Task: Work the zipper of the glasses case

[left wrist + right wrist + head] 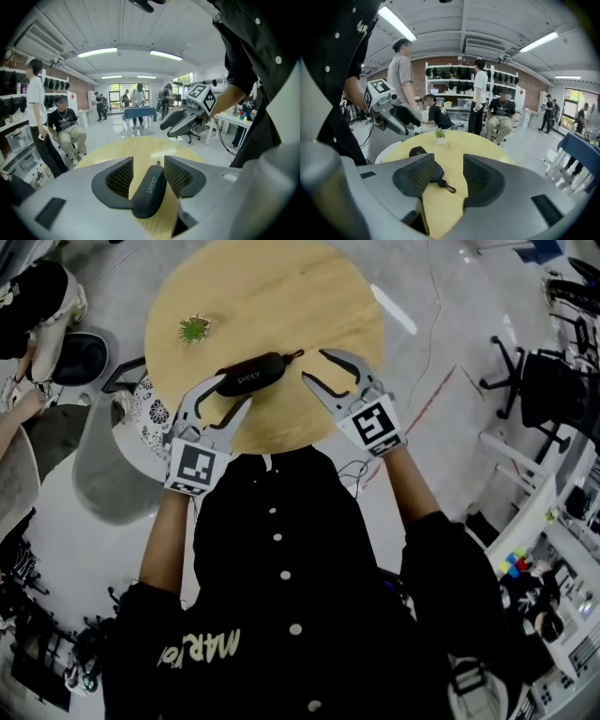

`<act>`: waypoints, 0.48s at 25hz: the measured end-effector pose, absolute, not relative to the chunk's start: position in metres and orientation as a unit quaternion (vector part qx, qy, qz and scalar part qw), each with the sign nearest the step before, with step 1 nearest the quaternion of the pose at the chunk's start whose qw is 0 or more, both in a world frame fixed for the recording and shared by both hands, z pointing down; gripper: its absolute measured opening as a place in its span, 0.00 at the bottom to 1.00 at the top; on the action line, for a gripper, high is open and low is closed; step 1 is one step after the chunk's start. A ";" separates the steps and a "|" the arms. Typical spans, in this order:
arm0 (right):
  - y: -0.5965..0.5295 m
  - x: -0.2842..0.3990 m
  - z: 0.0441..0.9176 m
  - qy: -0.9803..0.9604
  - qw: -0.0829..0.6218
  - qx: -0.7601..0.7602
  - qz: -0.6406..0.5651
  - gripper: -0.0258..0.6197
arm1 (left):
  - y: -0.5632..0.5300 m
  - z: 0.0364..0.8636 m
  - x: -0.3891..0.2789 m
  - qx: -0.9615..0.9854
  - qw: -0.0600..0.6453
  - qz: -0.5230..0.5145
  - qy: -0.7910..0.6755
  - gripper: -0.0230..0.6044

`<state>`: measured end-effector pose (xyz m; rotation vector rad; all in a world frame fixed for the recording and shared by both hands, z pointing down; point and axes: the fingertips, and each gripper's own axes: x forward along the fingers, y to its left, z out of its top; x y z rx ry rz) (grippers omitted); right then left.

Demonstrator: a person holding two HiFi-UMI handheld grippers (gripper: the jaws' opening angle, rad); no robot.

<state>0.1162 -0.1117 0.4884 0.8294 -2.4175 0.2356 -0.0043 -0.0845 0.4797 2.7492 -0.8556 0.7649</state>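
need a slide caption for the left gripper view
Open left gripper straddles one end of the black glasses case on the round wooden table, right gripper open beyond.

The person wears a black button-front shirt point(281, 512) with a row of small pale buttons point(277, 537) down the middle. It has pale slanted lettering point(202, 648) near one side and loose sleeves point(441, 549) that end around the elbow. The left gripper point(234, 390) and right gripper point(314, 366) are light grey moulded shells with curved, pointed fingers point(197, 397) lined with dark meshed pads point(120, 177), and each carries a white marker cube point(194, 468) printed with black square patterns.
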 end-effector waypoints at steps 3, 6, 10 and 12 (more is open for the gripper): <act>-0.113 0.111 0.512 -0.908 0.322 0.259 0.068 0.34 | -0.086 0.502 0.001 0.921 0.083 0.282 -0.257 0.35; -0.113 0.108 0.533 -0.907 0.364 0.206 0.040 0.34 | -0.085 0.528 0.004 0.917 0.091 0.317 -0.223 0.34; -0.119 0.108 0.557 -0.898 0.411 0.156 0.005 0.34 | -0.087 0.550 0.007 0.911 0.087 0.352 -0.196 0.31; -0.121 0.108 0.566 -0.893 0.429 0.135 -0.005 0.34 | -0.089 0.555 0.010 0.910 0.092 0.356 -0.194 0.28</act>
